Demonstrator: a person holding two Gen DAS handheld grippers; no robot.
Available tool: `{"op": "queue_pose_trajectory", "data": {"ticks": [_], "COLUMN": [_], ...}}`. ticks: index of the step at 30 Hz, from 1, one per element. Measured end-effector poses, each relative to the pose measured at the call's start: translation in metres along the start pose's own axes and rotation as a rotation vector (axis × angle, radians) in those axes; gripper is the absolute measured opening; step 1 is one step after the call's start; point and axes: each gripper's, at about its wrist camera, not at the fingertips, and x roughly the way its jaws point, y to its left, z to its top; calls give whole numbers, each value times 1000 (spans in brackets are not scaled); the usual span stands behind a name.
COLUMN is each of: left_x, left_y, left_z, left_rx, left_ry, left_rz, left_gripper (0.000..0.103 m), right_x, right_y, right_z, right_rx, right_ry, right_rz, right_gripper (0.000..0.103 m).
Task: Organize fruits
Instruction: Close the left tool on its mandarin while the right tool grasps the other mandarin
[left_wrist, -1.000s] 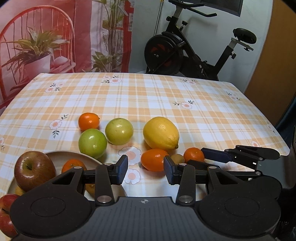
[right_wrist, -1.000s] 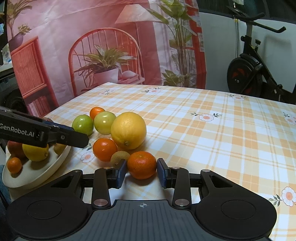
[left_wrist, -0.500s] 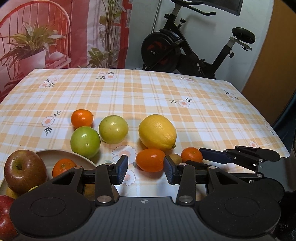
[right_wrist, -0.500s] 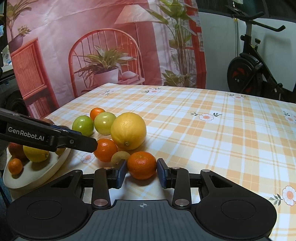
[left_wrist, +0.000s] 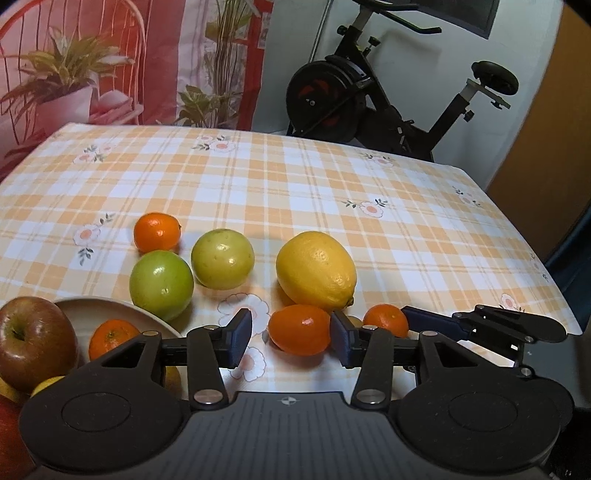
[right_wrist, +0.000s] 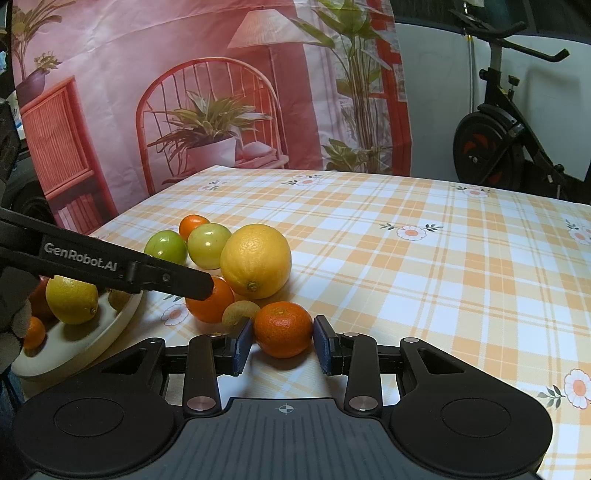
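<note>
Right wrist: jaws snug on glossy, dimpled tangerine (right_wrist: 283, 329) (left's opening round orange (left_wrist: 300, 329)).

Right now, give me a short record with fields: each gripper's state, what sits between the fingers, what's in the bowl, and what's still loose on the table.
left gripper: jaws opening, an orange between them, gap on its left side
right gripper: shut on a mandarin resting on the table
bowl: red apple, small orange, lemon, more partly hidden
loose on tablecloth: large lemon, two green fruits, far orange, kiwi
</note>
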Motion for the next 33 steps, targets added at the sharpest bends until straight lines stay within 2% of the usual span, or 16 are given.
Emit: {"op": "queue_pose_trajectory", "data": {"ticks": [7, 16, 17, 25, 33], "left_x": [11, 16, 15, 11, -14], "left_y": [3, 10, 10, 6, 5], "left_z": [0, 1, 1, -1, -2], "left_rx": [-41, -87, -84, -42, 20], "left_ry": [34, 29, 27, 32, -10], "left_rz": [-34, -54, -63, -45, -17], "left_gripper": [51, 49, 45, 45, 45], "right_x": [0, 0, 0, 0, -2], "right_y": [0, -1, -1, -1, 1], "right_z": [0, 0, 0, 0, -3], "right_rx": [0, 1, 1, 2, -3], "right_ry": [0, 0, 0, 1, -19], "right_rz": [0, 1, 1, 1, 9], "right_gripper": [33, 33, 33, 33, 33]}}
